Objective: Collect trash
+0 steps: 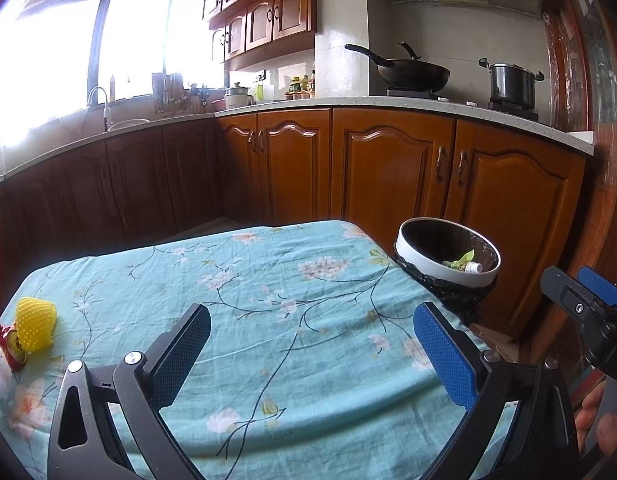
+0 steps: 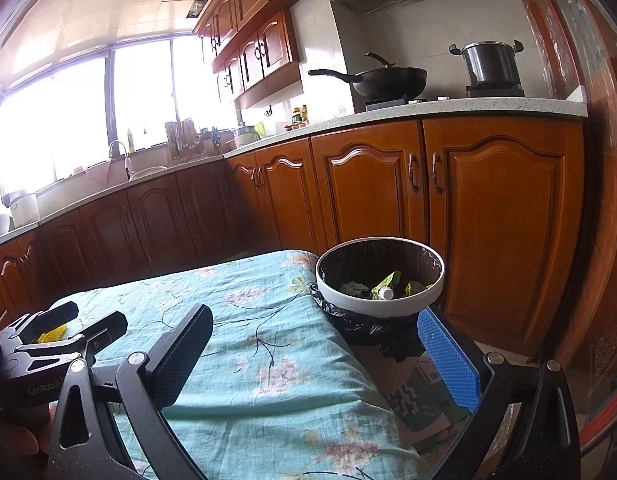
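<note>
A white-rimmed trash bin (image 1: 448,256) (image 2: 382,304) with a black liner stands off the table's far right corner; it holds green leaves and a small white bottle (image 2: 385,293). A yellow foam fruit net (image 1: 35,323) and a red crumpled wrapper (image 1: 6,346) lie at the table's left edge. My left gripper (image 1: 312,350) is open and empty above the middle of the teal floral tablecloth (image 1: 268,280). My right gripper (image 2: 314,354) is open and empty over the table's right edge, just short of the bin. The left gripper (image 2: 78,322) also shows in the right wrist view, with the yellow net (image 2: 50,336) behind it.
Wooden kitchen cabinets (image 1: 388,168) run behind the table under a pale counter. A black wok (image 1: 412,72) and a steel pot (image 1: 510,84) sit on the stove. A sink with a tap (image 1: 98,98) is under the bright window. A patterned box (image 2: 412,400) lies on the floor below the bin.
</note>
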`<state>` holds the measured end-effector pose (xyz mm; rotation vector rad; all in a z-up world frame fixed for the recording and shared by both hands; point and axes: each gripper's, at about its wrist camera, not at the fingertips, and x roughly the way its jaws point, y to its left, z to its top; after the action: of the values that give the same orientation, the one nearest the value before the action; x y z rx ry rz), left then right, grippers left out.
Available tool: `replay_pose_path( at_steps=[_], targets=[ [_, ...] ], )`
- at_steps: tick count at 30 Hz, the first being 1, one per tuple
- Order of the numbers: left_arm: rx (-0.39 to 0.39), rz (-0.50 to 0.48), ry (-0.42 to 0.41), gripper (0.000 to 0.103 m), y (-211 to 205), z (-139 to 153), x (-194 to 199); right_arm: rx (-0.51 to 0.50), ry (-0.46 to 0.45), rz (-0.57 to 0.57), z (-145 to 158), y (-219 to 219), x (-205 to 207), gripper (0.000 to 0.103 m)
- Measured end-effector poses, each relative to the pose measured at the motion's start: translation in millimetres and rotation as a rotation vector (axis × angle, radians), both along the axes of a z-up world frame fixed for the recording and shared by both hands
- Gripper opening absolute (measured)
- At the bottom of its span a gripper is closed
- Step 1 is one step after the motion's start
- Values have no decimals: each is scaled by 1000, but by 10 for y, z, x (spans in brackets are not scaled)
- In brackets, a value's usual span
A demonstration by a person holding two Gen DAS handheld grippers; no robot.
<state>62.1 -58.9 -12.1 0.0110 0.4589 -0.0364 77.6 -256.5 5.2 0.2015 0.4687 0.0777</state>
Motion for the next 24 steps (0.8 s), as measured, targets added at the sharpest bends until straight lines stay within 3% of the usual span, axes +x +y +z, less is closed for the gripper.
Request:
replay_pose_path(
  at_steps=[24],
  targets=[
    [6,-15,-4,102,-3,15,-27,4,-7,-3,45,4,-28,103]
  ],
)
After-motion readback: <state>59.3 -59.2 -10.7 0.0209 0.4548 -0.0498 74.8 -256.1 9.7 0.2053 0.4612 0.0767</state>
